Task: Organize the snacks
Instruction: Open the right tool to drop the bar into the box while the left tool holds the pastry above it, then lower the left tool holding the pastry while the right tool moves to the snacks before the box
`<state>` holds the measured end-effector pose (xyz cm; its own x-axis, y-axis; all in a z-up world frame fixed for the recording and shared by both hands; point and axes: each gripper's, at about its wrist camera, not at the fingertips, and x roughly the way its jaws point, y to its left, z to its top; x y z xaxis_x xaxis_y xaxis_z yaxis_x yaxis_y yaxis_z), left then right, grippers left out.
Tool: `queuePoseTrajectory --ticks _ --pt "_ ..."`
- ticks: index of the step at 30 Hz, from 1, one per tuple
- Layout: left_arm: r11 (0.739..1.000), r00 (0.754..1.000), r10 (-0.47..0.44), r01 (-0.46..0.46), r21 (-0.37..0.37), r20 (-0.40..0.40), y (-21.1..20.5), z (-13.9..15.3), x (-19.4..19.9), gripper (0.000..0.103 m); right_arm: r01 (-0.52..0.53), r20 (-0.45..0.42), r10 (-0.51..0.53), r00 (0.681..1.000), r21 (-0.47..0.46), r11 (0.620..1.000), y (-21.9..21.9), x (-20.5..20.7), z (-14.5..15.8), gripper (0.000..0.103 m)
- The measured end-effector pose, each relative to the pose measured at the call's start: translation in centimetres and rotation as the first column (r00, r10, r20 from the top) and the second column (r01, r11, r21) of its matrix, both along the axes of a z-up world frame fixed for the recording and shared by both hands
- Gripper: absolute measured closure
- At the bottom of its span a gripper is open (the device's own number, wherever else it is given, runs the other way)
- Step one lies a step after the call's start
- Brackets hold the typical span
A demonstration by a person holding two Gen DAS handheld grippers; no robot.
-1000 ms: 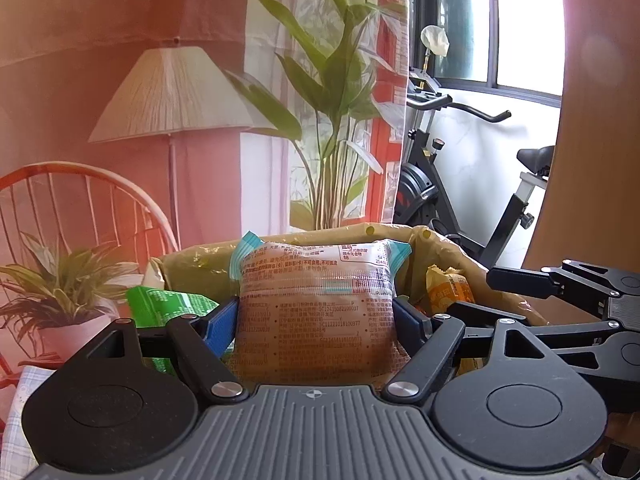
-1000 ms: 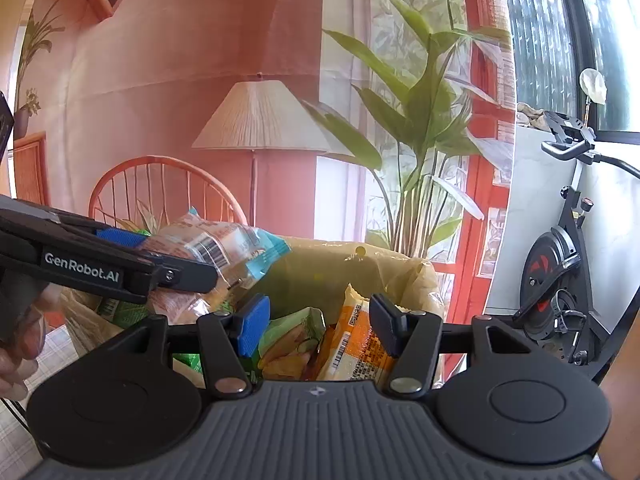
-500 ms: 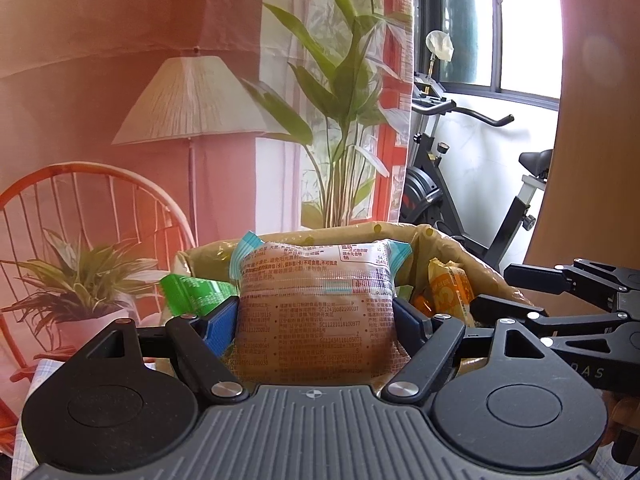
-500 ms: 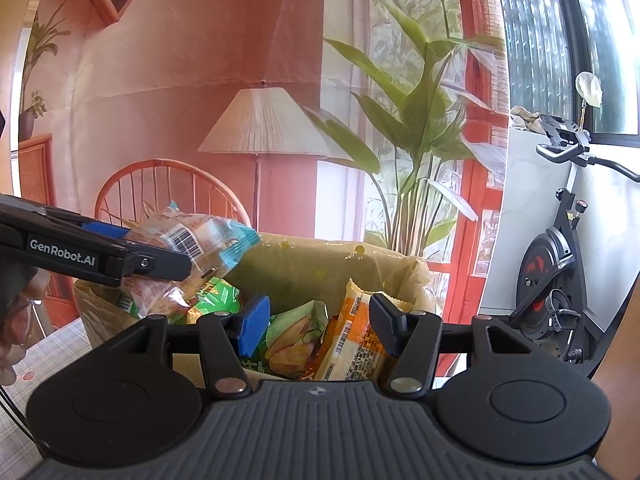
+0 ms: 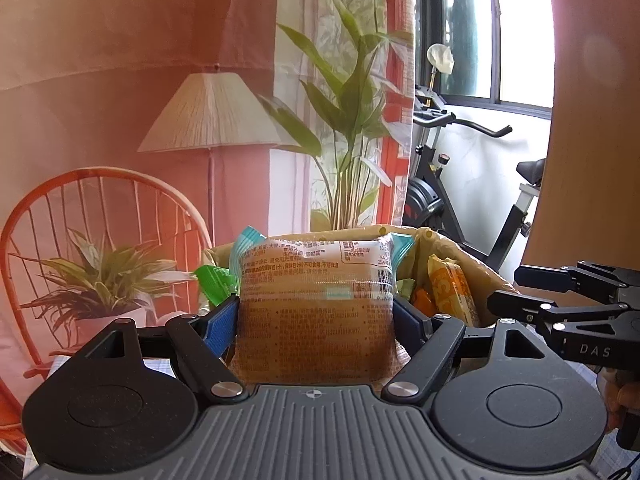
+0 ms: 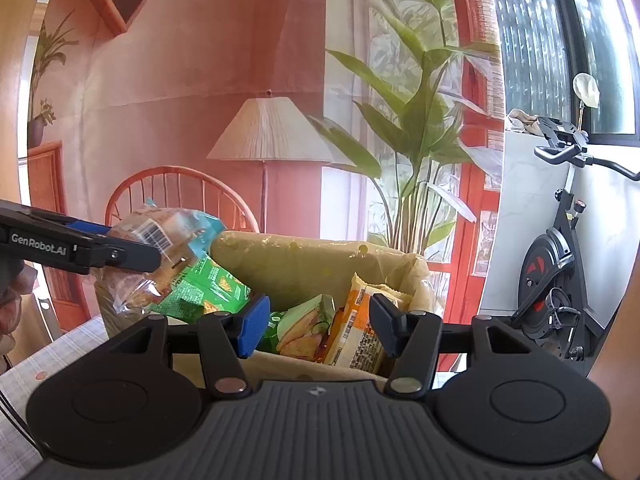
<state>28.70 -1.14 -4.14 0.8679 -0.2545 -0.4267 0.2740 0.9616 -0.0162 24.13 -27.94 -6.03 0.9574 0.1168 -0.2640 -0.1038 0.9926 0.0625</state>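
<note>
My left gripper (image 5: pixel 316 320) is shut on a clear bread packet (image 5: pixel 316 312) with teal ends, held upright in front of the yellow-lined basket (image 5: pixel 448 248). In the right wrist view the left gripper (image 6: pixel 152 258) holds the packet (image 6: pixel 160 236) at the basket's left rim, above a green snack bag (image 6: pixel 208 288). My right gripper (image 6: pixel 316 326) is open and empty at the basket's near rim (image 6: pixel 320 368), in front of an orange snack packet (image 6: pixel 360 324) and a pale green bag (image 6: pixel 304 320). The right gripper also shows in the left wrist view (image 5: pixel 516 288), to the right.
An orange wire chair (image 5: pixel 100 208) with a potted plant (image 5: pixel 100 280) stands left of the basket. A floor lamp (image 6: pixel 268 132) and a tall plant (image 6: pixel 416 120) stand behind. An exercise bike (image 6: pixel 556 264) is at the right. A checked tablecloth (image 6: pixel 52 356) covers the table.
The left gripper with the bread packet has drawn back to the left, away from the basket's middle. The right gripper has stayed open at the near rim.
</note>
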Motion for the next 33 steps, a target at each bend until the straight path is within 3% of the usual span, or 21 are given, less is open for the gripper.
queuePoseTrajectory --ticks 15,24,33 --pt "0.998 0.999 0.027 -0.026 -0.051 0.018 2.9 -0.1 -4.3 0.021 0.002 0.014 -0.002 1.000 0.037 0.999 0.2 -3.4 -0.8 0.044" --pt "0.994 0.996 0.075 -0.070 -0.080 0.056 4.9 0.0 -7.6 0.021 0.003 -0.027 -0.001 1.000 0.062 0.998 0.4 -5.1 -3.1 0.044" --pt "0.987 0.991 0.122 -0.126 -0.101 -0.052 6.9 -3.6 -8.2 0.021 0.011 -0.121 -0.001 0.993 0.082 0.997 0.7 -6.0 -6.7 0.044"
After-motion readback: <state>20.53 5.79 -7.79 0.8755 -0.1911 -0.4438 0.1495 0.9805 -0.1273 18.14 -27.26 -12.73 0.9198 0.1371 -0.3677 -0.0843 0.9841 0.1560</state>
